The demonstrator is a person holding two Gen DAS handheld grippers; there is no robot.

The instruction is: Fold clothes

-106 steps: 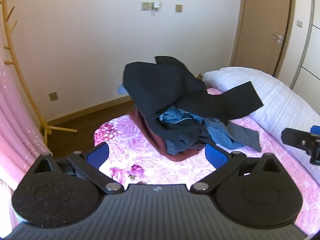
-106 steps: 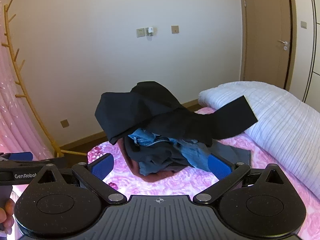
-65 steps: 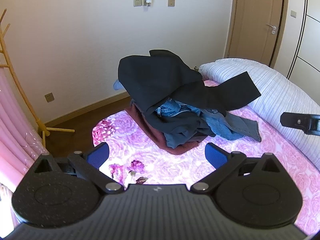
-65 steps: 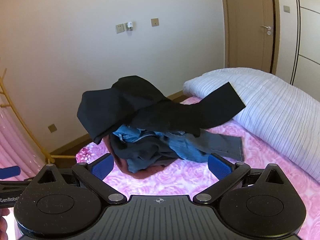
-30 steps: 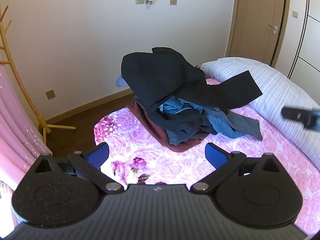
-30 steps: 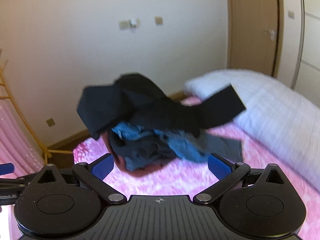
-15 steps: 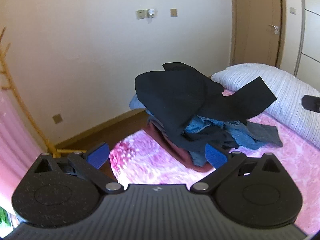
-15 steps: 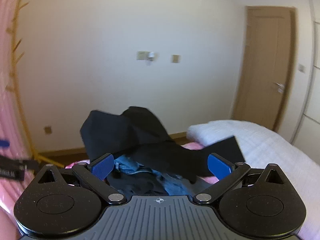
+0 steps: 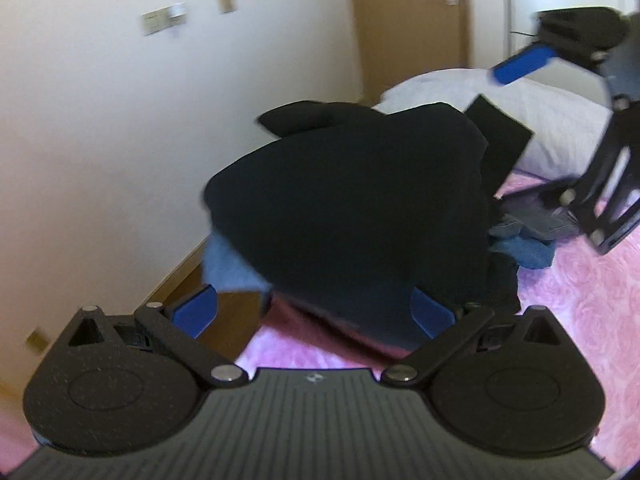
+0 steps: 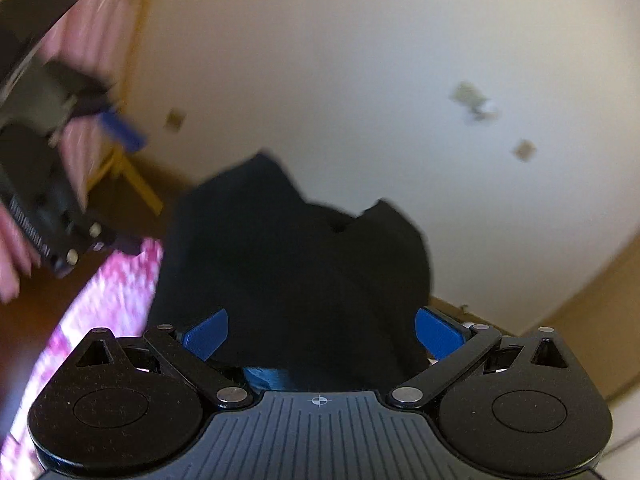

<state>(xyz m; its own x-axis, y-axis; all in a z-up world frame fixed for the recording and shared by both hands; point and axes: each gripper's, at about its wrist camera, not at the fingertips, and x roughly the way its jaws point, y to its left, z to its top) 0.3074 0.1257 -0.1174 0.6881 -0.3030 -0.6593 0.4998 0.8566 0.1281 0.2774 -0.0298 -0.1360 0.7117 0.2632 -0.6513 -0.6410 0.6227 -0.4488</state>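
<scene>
- Left claw (image 9: 314,312): blue fingers spread wide apart, nothing between them, close in front of the clothes pile at its near lower edge.
- Right claw (image 10: 320,334): blue fingers likewise spread wide, gripping nothing, hard up against the black garment, which fills the gap ahead.
- Black garment (image 9: 360,216): draped over the top of the pile in a dark dome, one flat flap (image 9: 500,136) jutting out toward the pillow.
- Same black garment (image 10: 288,264) in the right wrist view: two peaks at the top against the pale wall.
- Under the black: a light blue piece (image 9: 226,266) poking out on the left, denim jeans (image 9: 524,240) spilling out on the right, a maroon piece (image 9: 304,328) at the bottom on the bedspread.
- Strip of blue cloth (image 10: 268,378) just visible below the black garment in the right wrist view.
- Pile resting on a bed with a pink floral bedspread (image 9: 592,288), near the bed's edge beside the wooden floor (image 9: 232,320).
- White ribbed pillow (image 9: 560,120) behind the pile.
- Right claw also visible in the left wrist view, upper right, one blue finger (image 9: 524,65) above the pillow.
- Left claw seen blurred at the left edge of the right wrist view, blue finger (image 10: 120,130) showing.
- Wooden door (image 9: 408,28) and wall switches (image 9: 164,22) behind.
</scene>
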